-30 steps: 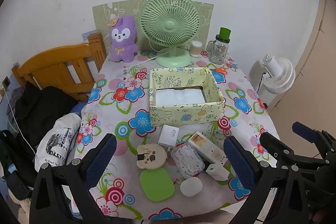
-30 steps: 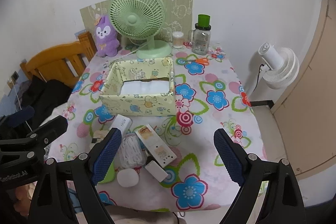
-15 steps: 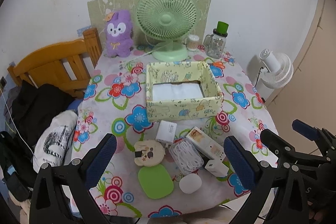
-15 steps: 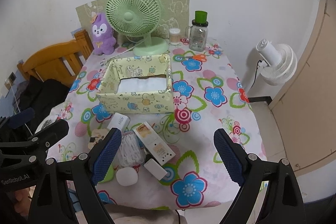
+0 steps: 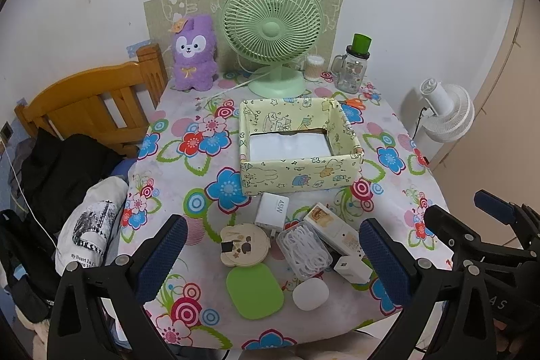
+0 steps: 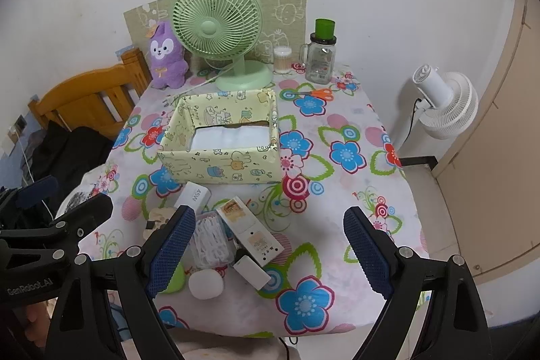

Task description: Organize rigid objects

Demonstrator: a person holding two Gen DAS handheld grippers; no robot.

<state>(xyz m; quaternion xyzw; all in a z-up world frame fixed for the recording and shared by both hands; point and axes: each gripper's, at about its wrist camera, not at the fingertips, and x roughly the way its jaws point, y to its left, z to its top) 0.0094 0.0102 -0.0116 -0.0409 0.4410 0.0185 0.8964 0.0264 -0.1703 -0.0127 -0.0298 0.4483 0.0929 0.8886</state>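
Broadly, a table under a floral-print cloth (image 5: 189, 171) carries everything. At its far edge stand a pale green plastic desk fan (image 5: 272, 36), a purple plush rabbit (image 5: 194, 54) and a clear glass jar with a green lid (image 5: 354, 64). In the middle sits an open yellow cardboard box with cartoon prints (image 5: 297, 144), white-lined inside.

Between the box and the near edge lies the cluster of small rigid things: a long white rectangular carton with a brown label (image 5: 334, 230), a clear plastic case of white floss picks (image 5: 303, 248) touching it, a beige bear-shaped wooden disc (image 5: 244, 245), a flat green rounded-square pad (image 5: 254, 289), a white 45W charger block (image 5: 272, 210) just beside the box's front wall, a white rounded puck (image 5: 310, 294) and a small white plug adapter (image 5: 349, 267).

Both tools hover above the near edge, holding nothing: the left gripper (image 5: 270, 258) with jaws spread wide, and the right gripper (image 6: 268, 250) likewise spread.
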